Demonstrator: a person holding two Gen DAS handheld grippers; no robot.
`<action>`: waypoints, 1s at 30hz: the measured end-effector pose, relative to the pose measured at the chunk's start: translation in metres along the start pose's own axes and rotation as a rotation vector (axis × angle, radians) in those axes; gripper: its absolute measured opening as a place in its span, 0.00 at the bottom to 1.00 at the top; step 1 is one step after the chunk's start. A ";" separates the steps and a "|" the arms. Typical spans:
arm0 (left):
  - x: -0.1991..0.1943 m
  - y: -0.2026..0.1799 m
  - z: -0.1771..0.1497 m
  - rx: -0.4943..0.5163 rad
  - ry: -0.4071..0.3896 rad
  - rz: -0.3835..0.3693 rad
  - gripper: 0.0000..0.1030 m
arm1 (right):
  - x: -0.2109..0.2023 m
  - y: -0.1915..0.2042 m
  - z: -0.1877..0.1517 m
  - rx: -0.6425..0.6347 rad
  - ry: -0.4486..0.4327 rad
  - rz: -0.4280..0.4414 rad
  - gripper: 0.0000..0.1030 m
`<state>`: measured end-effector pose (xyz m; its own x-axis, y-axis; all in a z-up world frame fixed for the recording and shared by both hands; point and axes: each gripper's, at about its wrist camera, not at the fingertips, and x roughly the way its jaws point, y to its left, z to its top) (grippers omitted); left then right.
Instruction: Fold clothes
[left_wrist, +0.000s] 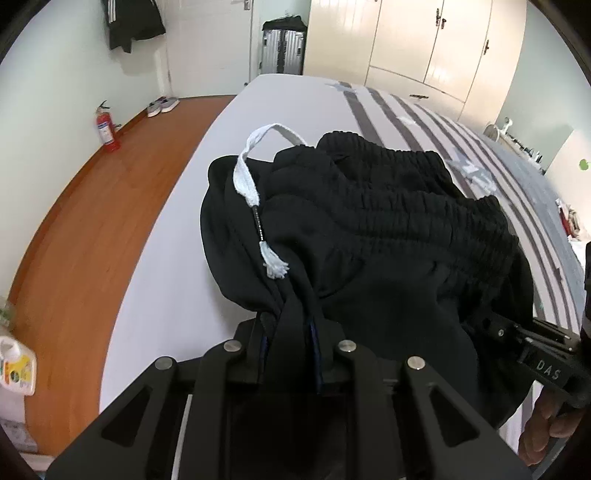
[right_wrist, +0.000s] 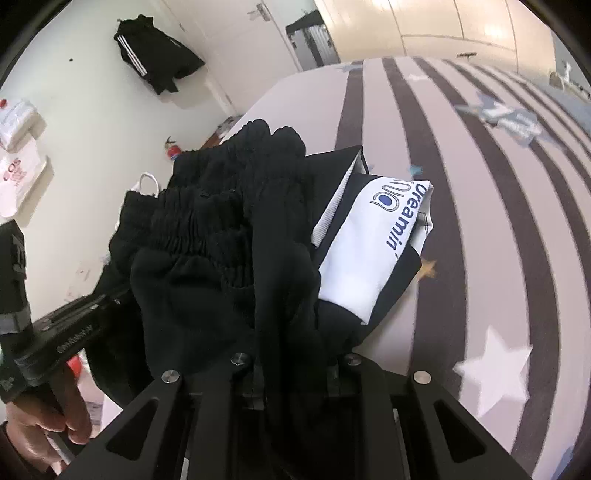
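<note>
Mid-fold, by the look of it: black drawstring trousers (left_wrist: 369, 236) bunched and lifted over the bed (left_wrist: 177, 258), not yet laid flat. Left tool (left_wrist: 288, 332) clamped on a pleat of dark fabric near the side seam; right tool (right_wrist: 295, 354) likewise pinched shut on a fold of the same garment. Still to do, judging from the slack heap: smoothing, halving, setting down. Ribbed, gathered elastic waistband (right_wrist: 207, 221); soft matte knit below. Flat white drawcord (left_wrist: 247, 177) ending in a frayed tassel. Beneath, a folded white-and-navy printed garment (right_wrist: 373, 243) on the striped, star-patterned bedcover (right_wrist: 498, 240).
</note>
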<state>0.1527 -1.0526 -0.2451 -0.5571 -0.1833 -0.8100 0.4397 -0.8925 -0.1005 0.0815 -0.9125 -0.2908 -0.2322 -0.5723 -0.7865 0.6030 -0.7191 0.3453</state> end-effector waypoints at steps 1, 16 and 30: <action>0.010 -0.006 0.004 0.004 0.010 -0.008 0.15 | 0.001 -0.002 0.005 0.003 0.000 -0.010 0.15; 0.041 0.013 -0.008 0.000 0.070 0.010 0.61 | 0.000 -0.068 0.039 0.085 0.021 -0.044 0.49; 0.008 0.012 0.038 0.109 -0.055 -0.043 0.46 | -0.041 -0.074 0.048 -0.109 -0.081 0.002 0.26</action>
<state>0.1271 -1.0799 -0.2307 -0.6131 -0.1635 -0.7729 0.3371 -0.9389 -0.0688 0.0096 -0.8550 -0.2596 -0.2891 -0.6070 -0.7402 0.6822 -0.6731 0.2855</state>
